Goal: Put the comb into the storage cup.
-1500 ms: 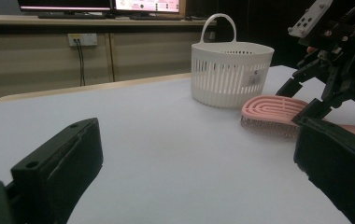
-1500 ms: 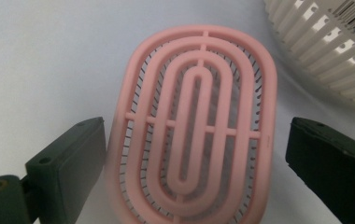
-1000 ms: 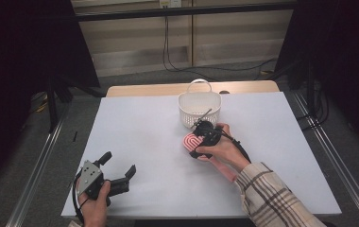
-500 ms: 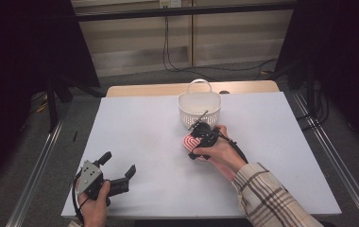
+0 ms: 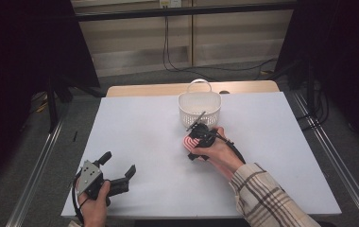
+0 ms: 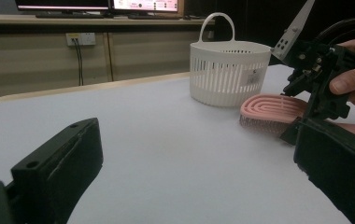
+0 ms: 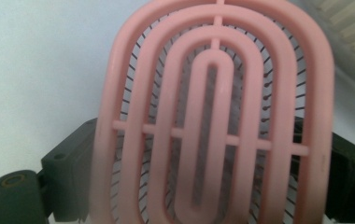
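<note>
Hairbrush (image 5: 190,140), pink and vented, is sitting bristles-down between the jaws of the right gripper (image 5: 197,137), just in front of the white basket (image 5: 199,109); the jaws are flanking its head on both sides, apparently clamped on it, though actual contact is hard to confirm; the person is likely carrying it to the basket, so keeping the grip firm and lifting high enough to clear the rim seems wise; the left gripper (image 5: 119,167) is resting near the table's (image 5: 149,123) front edge, jaws spread wide and grasping nothing; compared with a second ago, the brush and right hand (image 5: 217,151) are sitting slightly nearer the basket, while the left has not moved.
</note>
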{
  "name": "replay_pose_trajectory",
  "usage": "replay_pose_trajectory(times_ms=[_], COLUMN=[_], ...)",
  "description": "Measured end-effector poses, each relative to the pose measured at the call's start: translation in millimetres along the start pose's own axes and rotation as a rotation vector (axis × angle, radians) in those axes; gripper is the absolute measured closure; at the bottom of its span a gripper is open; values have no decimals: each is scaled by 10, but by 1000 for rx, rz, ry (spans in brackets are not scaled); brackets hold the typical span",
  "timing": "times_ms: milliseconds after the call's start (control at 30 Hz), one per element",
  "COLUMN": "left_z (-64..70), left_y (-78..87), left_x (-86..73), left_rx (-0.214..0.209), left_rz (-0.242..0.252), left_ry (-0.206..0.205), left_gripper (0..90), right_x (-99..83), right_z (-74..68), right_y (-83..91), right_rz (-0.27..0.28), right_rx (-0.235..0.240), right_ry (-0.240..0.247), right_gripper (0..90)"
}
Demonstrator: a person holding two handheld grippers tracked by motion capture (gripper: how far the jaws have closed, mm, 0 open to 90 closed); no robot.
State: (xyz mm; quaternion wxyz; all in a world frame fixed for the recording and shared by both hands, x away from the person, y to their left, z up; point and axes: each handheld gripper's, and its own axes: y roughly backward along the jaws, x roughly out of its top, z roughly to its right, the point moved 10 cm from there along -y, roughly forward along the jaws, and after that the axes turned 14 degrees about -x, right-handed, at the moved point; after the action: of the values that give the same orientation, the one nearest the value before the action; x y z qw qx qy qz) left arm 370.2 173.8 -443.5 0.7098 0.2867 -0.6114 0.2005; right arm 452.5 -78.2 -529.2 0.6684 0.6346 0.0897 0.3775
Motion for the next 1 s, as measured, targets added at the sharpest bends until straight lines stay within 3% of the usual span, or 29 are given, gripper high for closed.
replay_pose_trajectory(times_ms=[200,1000], left_z=[-3,-2], left_y=[1,-3], left_x=[-4,1], left_rx=[-1,-2], left_rz=[-6,-2], left_ry=[-6,-2], left_gripper=[15,14], right_x=[1,18], right_z=[15,-9], right_y=[28,7], right_rz=[-15,-35], right_rx=[16,-14], right_ry=[-5,-1], right_gripper=[174,157])
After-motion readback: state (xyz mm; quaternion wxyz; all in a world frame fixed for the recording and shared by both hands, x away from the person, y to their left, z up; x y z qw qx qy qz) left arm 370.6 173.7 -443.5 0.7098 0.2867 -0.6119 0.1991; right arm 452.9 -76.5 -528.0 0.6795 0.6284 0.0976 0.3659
